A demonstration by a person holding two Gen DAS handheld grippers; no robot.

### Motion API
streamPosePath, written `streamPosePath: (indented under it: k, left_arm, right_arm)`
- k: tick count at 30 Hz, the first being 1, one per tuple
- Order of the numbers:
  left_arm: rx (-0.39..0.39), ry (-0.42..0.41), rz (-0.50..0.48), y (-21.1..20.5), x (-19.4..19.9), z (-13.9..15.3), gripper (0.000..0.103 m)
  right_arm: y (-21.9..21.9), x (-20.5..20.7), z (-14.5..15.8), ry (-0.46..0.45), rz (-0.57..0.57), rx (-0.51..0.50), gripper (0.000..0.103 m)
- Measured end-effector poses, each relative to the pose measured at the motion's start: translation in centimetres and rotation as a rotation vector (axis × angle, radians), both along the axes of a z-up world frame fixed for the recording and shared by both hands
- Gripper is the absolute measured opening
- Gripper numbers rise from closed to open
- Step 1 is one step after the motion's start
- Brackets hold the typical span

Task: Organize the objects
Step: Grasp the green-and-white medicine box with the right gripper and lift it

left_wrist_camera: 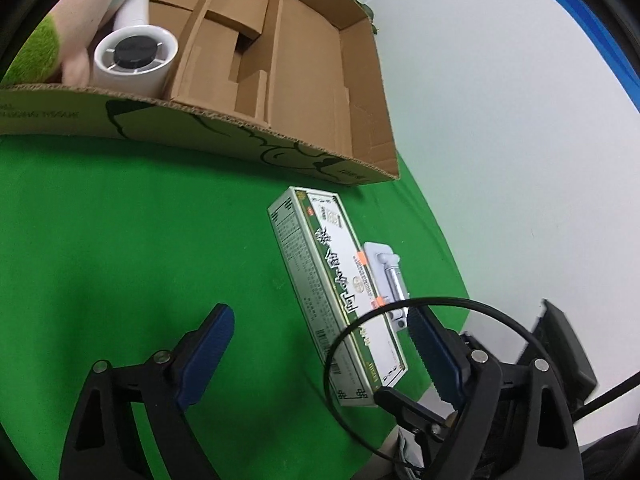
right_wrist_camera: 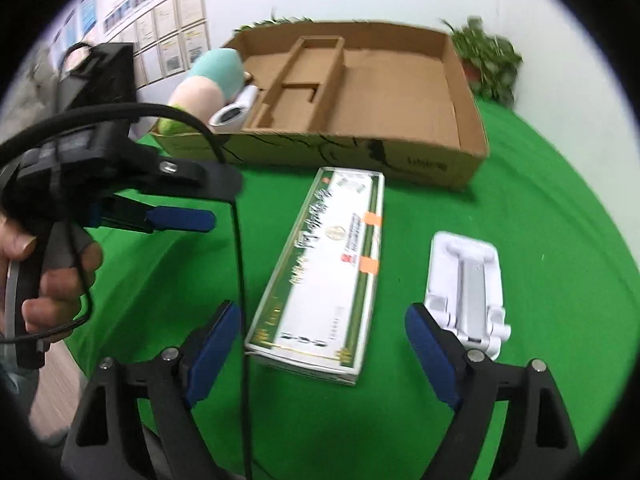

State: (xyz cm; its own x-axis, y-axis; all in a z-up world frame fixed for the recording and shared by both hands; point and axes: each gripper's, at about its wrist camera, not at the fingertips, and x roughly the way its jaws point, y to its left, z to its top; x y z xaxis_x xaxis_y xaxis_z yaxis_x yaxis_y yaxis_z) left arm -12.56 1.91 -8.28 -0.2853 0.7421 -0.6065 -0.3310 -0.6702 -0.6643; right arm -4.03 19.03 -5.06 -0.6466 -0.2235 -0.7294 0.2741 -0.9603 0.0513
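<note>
Right wrist view is showing the cardboard tray (right_wrist_camera: 466, 92) sitting along the far edge of the green table (right_wrist_camera: 560, 240). I am seeing the long box (right_wrist_camera: 324, 276) lying before it, its long axis running toward the tray, near end between my right gripper (right_wrist_camera: 322, 350), jaws apart and empty. My left gripper (right_wrist_camera: 200, 208) is hovering alongside, also apart, and the small white stand (right_wrist_camera: 466, 280) is lying just right of the box.

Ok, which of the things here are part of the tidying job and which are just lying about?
Part of the job:
- cardboard box with dividers
- long green and white carton on the cloth
- white folding stand beside it
- plush toy and white fan, already in the box

Just lying about:
- potted plant
- framed papers on the wall
</note>
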Motion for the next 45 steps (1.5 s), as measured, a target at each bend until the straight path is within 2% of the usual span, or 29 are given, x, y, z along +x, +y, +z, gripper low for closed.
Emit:
streamPosePath:
  k: [2, 4, 7, 10, 12, 13, 15, 19, 21, 24, 26, 30, 36, 39, 41, 45]
  left_arm:
    - [-0.031, 0.024, -0.014, -0.1, -0.2, 0.6, 0.084]
    - [-0.066, 0.095, 0.001, -1.1, -0.2, 2.1, 0.083]
    - [-0.064, 0.162, 0.005, -3.3, -0.1, 3.9, 0.083]
    - [-0.069, 0.146, 0.008, -3.3, -0.7, 4.0, 0.083]
    - [-0.062, 0.123, -0.022, -2.8, -0.8, 3.4, 0.081]
    - [-0.051, 0.105, -0.045, -2.4, -0.9, 2.9, 0.078]
    - [-0.034, 0.069, -0.097, -0.9, -1.1, 1.4, 0.078]
    - [0.023, 0.054, -0.244, -0.6, 0.2, 0.8, 0.077]
    - [0.084, 0.074, -0.281, -1.6, 0.9, 1.5, 0.078]
    - [0.206, 0.084, -0.265, -4.0, 0.9, 2.5, 0.084]
    - [0.236, 0.068, -0.223, -4.7, 0.3, 2.8, 0.090]
    - [0.132, -0.021, -0.138, -3.4, -2.0, 1.6, 0.090]
    - [0.153, -0.108, -0.090, -2.0, -4.3, 0.3, 0.088]
    - [0.137, -0.150, -0.105, -0.7, -4.4, -0.5, 0.088]
    - [0.109, -0.175, -0.125, 0.2, -3.9, -1.2, 0.080]
    - [0.127, -0.198, -0.125, 0.6, -3.3, -1.8, 0.077]
  right_arm:
    - [0.2, -0.5, -0.3, -0.035, 0.010, -0.023, 0.084]
    - [0.7, -0.4, -0.2, -0.052, 0.030, -0.065, 0.084]
    - [1.5, -0.1, 0.1, -0.045, 0.028, -0.071, 0.084]
    - [1.4, -0.5, -0.5, -0.064, 0.034, -0.066, 0.084]
    - [0.4, -0.4, -0.6, -0.074, 0.074, -0.092, 0.084]
    - [-0.2, -0.6, -0.6, -0.071, 0.089, -0.090, 0.084]
    - [-1.3, -0.4, -0.6, -0.055, 0.109, -0.057, 0.084]
    - [-0.8, -0.9, -1.1, -0.058, 0.042, -0.002, 0.079]
    - [0.8, -1.2, -1.0, -0.058, -0.020, -0.005, 0.068]
    - [2.4, -1.7, -1.1, -0.076, -0.052, -0.020, 0.066]
    - [2.5, -1.9, -1.4, -0.089, -0.043, -0.026, 0.066]
    - [0.9, -1.3, -1.8, -0.079, 0.013, 0.000, 0.066]
    - [-0.4, 0.2, -1.8, -0.080, 0.062, 0.011, 0.062]
    - [-0.1, 1.5, -1.8, -0.098, 0.055, -0.053, 0.062]
    - [0.3, 1.9, -1.8, -0.119, 0.032, -0.125, 0.061]
    - [1.1, 2.2, -1.8, -0.159, 0.029, -0.293, 0.061]
